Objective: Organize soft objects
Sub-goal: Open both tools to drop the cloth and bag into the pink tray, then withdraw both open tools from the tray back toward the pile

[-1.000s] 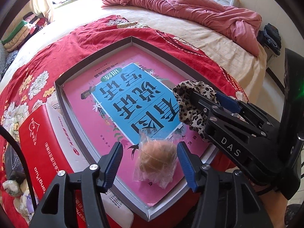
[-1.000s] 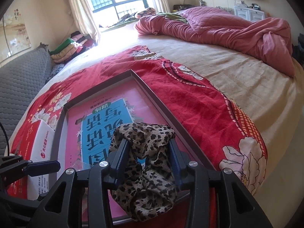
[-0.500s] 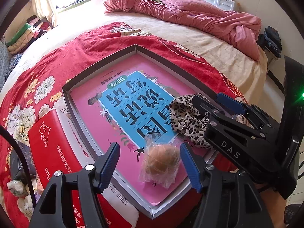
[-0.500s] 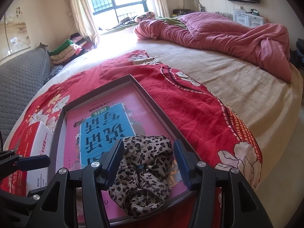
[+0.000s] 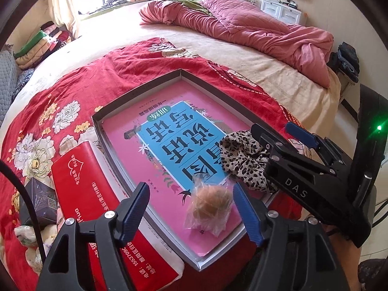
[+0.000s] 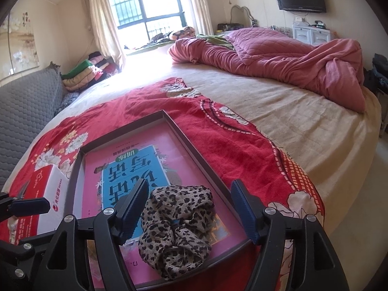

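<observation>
**In the tray at the near edge of the bed: both soft things set down, both grippers letting go**

At the left of the bed, a red packet (image 5: 97, 208) lies against the tray's (image 5: 145, 88) left wall, outside it. Inside the tray, on the pink book (image 5: 155, 131), sits the wrapped ball (image 5: 209, 206). It rests near the tray's near edge, at about 1 o'clock from the left gripper (image 5: 191, 211), between the two blue pads but touching neither. The jaws are spread and opening, so the ball lies free.

Further right, the leopard cloth (image 6: 177, 228) lies crumpled in the tray's near right corner, at about 2 o'clock from the ball and just beside it. In the right wrist view it sits at 12 o'clock from the right gripper (image 6: 191, 213), between its pads. Its long axis runs roughly along the gripper's pointing line. These jaws are opening too; the left pad looks very near the cloth's edge, the right pad stands well apart from it. Each hand is nearest its own item, so any regrasp would likely stay same-sided.

Compared with a second ago, the right jaws, which then pinched the cloth and held it bunched upright, have spread, and the cloth has slumped flat onto the book. The left jaws have widened as well, and the left gripper has drawn up a little from the ball, which has not moved.
</observation>
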`<state>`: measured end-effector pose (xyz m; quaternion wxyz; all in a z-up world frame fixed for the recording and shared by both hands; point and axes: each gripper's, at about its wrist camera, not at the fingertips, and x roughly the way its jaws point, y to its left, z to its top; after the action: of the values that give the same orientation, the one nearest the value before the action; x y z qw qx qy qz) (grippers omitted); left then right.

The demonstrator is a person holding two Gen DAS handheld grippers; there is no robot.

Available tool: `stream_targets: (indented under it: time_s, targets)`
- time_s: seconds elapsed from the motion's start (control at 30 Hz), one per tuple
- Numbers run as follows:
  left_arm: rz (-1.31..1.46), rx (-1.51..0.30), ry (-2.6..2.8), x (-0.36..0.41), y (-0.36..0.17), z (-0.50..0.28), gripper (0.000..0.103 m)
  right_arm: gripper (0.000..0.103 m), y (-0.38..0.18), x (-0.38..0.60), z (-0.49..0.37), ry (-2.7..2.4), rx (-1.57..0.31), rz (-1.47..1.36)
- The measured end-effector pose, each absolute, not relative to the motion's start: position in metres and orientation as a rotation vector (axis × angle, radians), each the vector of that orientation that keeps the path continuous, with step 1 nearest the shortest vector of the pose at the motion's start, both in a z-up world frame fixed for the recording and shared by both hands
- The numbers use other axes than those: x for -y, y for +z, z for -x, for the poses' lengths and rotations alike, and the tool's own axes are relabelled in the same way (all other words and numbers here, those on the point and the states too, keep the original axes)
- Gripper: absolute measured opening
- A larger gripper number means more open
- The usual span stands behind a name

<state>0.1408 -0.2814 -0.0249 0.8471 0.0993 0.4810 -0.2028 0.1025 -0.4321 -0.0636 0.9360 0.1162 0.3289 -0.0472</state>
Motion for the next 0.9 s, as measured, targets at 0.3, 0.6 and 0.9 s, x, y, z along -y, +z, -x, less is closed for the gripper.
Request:
stream_targets:
  time_s: [0.3,0.6,0.9]
  targets:
    - [-0.185,-0.971,-0.423,0.271,-0.011,-0.133,0.078,0.074,-0.05,0.428,-0.095,-0.097,-0.601,-0.212]
    - [-0.166,-0.95,-0.412,0.259,-0.002,-0.125,0.079,0.077,-0.038,0.425,-0.086,-0.111,-0.53,-0.19]
    - [-0.131,-0.939,-0.382,0.241,0.003,-0.12,0.079,0.078,-0.03,0.418,-0.079,-0.11,-0.499,-0.153]
